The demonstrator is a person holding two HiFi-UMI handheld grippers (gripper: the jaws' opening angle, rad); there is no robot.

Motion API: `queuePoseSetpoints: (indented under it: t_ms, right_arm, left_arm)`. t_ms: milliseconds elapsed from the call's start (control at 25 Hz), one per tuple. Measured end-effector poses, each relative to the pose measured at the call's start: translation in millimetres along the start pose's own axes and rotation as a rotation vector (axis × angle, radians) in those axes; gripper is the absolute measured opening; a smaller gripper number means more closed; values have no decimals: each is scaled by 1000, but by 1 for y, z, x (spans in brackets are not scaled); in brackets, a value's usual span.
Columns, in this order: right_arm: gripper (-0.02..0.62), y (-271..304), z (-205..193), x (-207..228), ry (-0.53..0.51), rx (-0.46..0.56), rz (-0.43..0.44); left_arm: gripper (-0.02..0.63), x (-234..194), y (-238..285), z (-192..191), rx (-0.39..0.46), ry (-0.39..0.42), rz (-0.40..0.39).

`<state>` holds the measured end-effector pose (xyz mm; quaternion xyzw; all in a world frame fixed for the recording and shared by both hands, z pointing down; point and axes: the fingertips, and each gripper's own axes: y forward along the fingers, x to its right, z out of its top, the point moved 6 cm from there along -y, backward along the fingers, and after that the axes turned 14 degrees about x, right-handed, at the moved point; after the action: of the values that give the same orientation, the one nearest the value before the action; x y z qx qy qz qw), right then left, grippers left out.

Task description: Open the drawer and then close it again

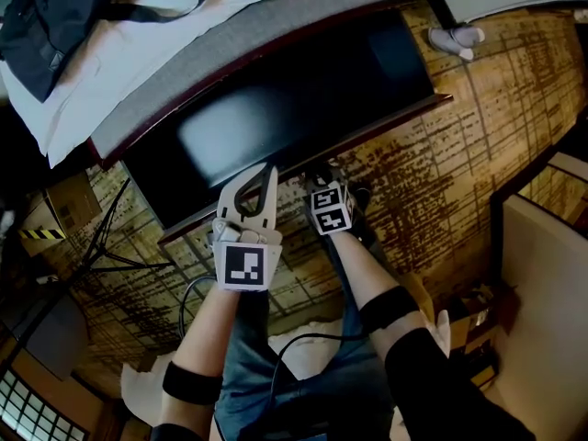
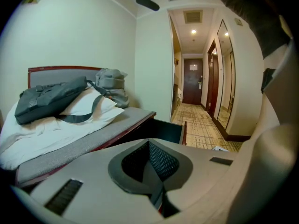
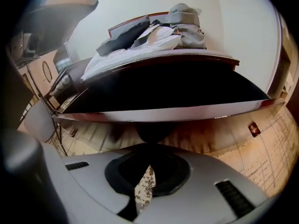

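A wide black drawer with a red-brown front rim stands pulled out from under the bed's grey base. In the right gripper view the front rim runs across just ahead of the jaws, with a dark round shape under it that I cannot make out. In the head view my left gripper is shut and empty, its tip at the drawer's front rim. My right gripper is beside it, a little lower, also shut on nothing. The left gripper looks over the drawer's corner; the right gripper points at the rim from below.
A dark bag and white pillows lie on the bed. Cables and a cardboard box sit on the patterned floor at the left. A white slipper lies at the upper right, and white furniture stands at the right.
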<state>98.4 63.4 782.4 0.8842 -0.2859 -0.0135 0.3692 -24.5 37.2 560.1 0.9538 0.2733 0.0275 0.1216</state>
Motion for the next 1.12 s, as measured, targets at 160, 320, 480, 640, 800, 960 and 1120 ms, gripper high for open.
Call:
queuePoseSetpoints:
  t_ms: [160,320,480,640,800,960,1120]
  right_arm:
    - [1,5,4,2,22,24,-2]
    - [1,19,16,3,29,47,-6]
    - [1,40,35,6,19,67,-2]
    - [1,63,54,8,8,83,1]
    - [1,81,71,11,13,102,-5]
    - [1,99,87,13,1,119,4]
    - [1,120,104,16,-10,136,10]
  left_arm:
    - [0,-8,1,-5,-24,-5,4]
    - [0,-17,1,-8,-23,-4,16]
    - [0,-30,-2,-11,-28,0,42]
    - [0,-44,-7,-13,-25,-5,72]
    - [0,-58,-12,-18,-28,-11,109]
    - [0,-70,-13,-21,-15,-18,139]
    - [0,-79,-12,-26,-35,-25,163]
